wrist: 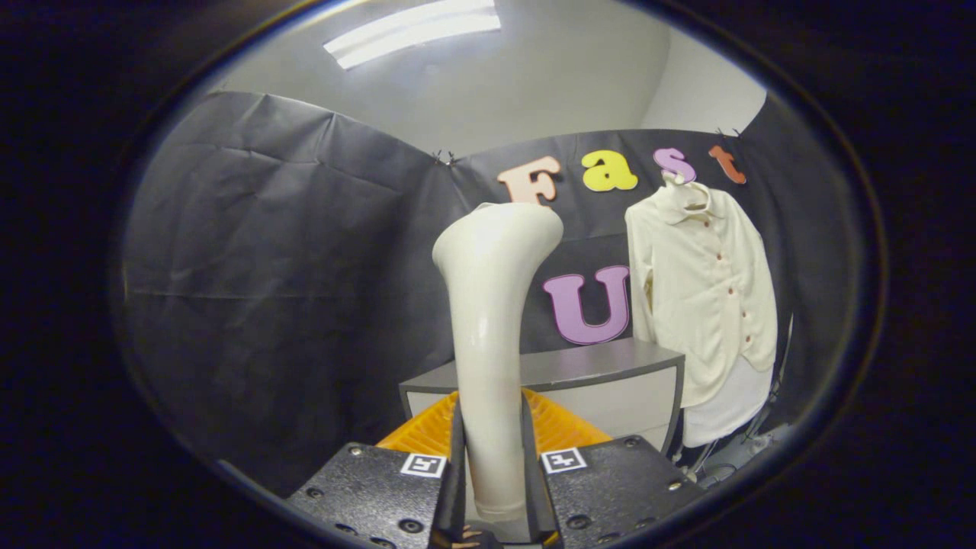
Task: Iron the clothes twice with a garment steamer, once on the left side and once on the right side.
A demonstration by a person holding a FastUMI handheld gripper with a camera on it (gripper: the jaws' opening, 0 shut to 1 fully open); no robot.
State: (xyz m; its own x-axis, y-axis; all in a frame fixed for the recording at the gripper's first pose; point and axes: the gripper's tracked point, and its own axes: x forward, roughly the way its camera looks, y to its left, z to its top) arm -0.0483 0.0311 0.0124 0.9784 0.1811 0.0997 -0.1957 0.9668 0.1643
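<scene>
1. Gripper view: the gripper (pixel 494 465) was clamped on the handle of a glossy cream plastic garment steamer (pixel 492 320), both fingers pressing its sides; the steamer stood upright, its flared head at the top.
2. Beyond the fingers lay an orange ridged plastic piece (pixel 560 427), and behind it a grey-topped white cabinet (pixel 602 366) whose front corner pointed toward the gripper.
3. A cream long-sleeved button-front shirt (pixel 705 305) hung against the black cloth wall (pixel 290 267), beside the cabinet's right edge and well apart from the steamer.
4. Open room lay between the steamer's head and the shirt; a ceiling light (pixel 415 30) glowed overhead.
</scene>
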